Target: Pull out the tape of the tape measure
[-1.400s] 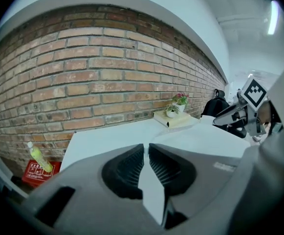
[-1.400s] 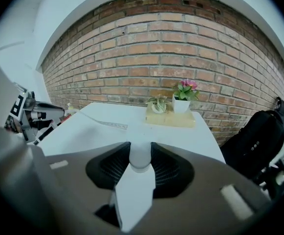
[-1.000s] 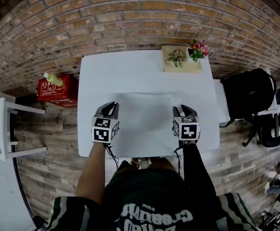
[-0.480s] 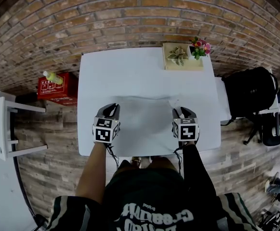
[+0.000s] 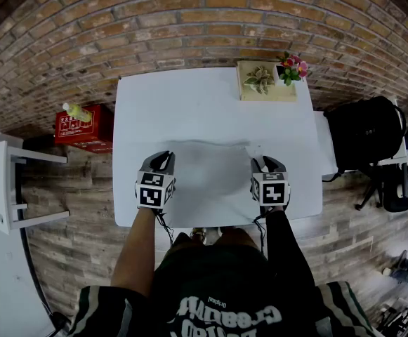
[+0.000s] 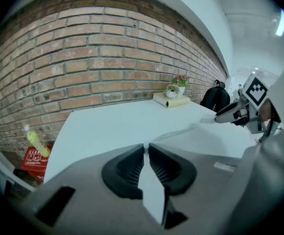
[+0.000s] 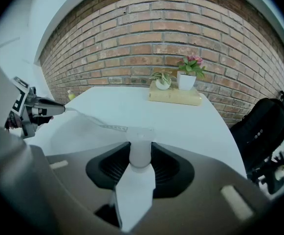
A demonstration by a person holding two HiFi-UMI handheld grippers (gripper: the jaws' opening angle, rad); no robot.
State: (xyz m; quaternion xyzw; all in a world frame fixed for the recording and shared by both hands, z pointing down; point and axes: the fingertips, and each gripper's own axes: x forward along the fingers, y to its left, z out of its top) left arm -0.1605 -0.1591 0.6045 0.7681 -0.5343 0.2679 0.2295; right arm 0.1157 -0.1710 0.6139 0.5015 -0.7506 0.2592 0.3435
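Over a white counter [image 5: 204, 104], the right gripper [image 5: 265, 161] clenched the white tape measure case [image 7: 141, 155], anchoring it. The left gripper [image 5: 163, 156] pinched the tape [image 7: 102, 125], which spanned between them (apparently held apart to keep it drawn out).

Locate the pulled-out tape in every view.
Head view: tape, a faint line across the near half of the table.
Left gripper view: tape right of centre, slanting up to the right.
Right gripper view: tape left of centre, leaving the white case.
Shared landmark: pink flowers.
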